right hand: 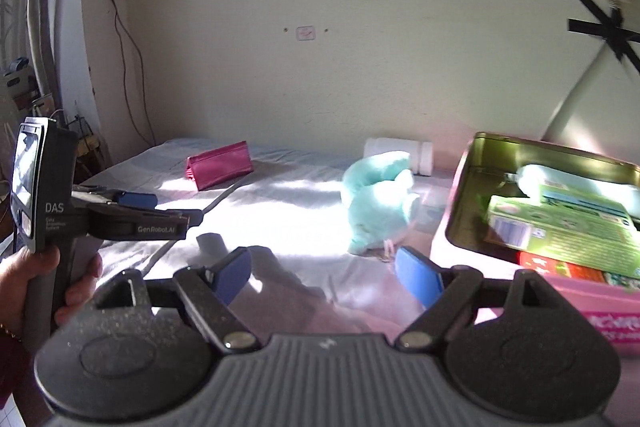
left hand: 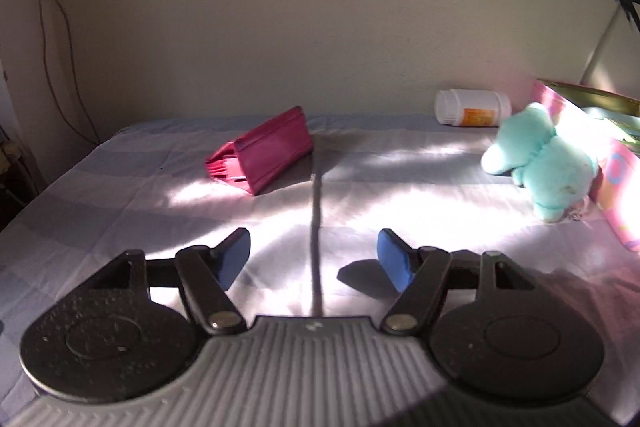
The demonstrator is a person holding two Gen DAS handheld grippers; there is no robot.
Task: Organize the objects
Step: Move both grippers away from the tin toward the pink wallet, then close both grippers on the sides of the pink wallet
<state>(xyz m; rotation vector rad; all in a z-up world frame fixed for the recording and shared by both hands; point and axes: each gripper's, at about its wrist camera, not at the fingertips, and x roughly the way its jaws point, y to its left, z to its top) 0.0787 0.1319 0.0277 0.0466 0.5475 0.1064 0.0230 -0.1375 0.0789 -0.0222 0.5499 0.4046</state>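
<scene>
Ahead-right of the right hand-held gripper [right hand: 323, 275], jaws released w/ nothing between, a teal plush toy [right hand: 378, 203] lies on the bed [right hand: 280, 195], just beside the pink tin box [right hand: 472, 163]. Left hand-held gripper [left hand: 314, 259] also released, empty; red pouch [left hand: 262, 151] ahead-left, long axis running near-left to far-right, folded end nearest. Step judged: approach to pick. Next calls for centring jaws on plush, then closing.

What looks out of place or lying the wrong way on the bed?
The white bottle lies on its side near the wall instead of standing. The turquoise plush toy is slumped against the pink box, outside it. The magenta wallet lies apart on the sheet. Nothing looks spilled or damaged.
</scene>
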